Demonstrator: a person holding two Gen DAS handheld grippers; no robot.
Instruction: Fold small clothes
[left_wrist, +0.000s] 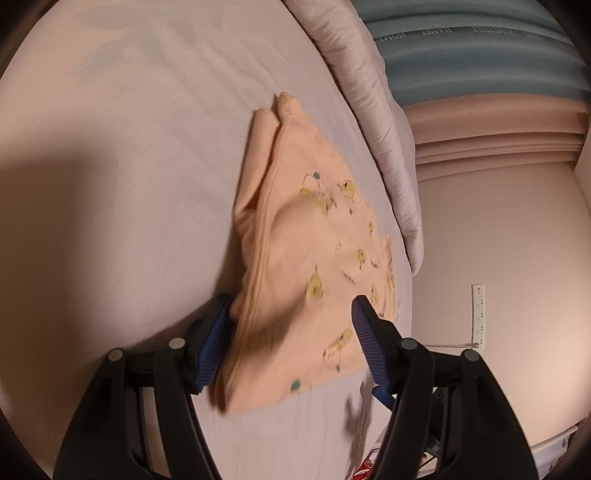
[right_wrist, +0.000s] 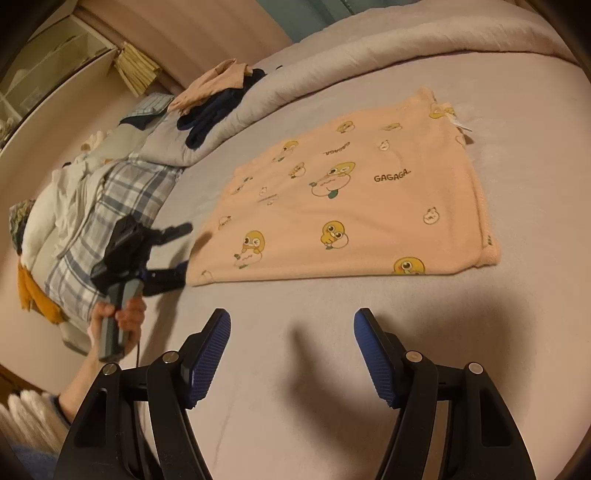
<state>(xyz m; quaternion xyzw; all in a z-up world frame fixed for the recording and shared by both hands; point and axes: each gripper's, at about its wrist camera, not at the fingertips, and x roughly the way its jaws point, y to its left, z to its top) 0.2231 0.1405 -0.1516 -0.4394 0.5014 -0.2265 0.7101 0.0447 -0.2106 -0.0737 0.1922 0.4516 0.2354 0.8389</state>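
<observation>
A small peach garment (right_wrist: 354, 206) printed with yellow ducks lies folded flat on the bed sheet (right_wrist: 369, 350). In the left wrist view the same garment (left_wrist: 306, 258) lies between my left gripper's (left_wrist: 291, 306) open blue fingers, with its near edge bunched there. In the right wrist view the left gripper (right_wrist: 181, 247) sits at the garment's left corner, held by a hand (right_wrist: 125, 314). My right gripper (right_wrist: 291, 325) is open and empty, hovering over bare sheet in front of the garment.
A rolled grey duvet (right_wrist: 332, 62) runs along the far side of the bed. Loose clothes (right_wrist: 214, 92) lie on it, and a plaid pile (right_wrist: 110, 214) lies at the left. A wall with a power strip (left_wrist: 478, 314) is right of the bed.
</observation>
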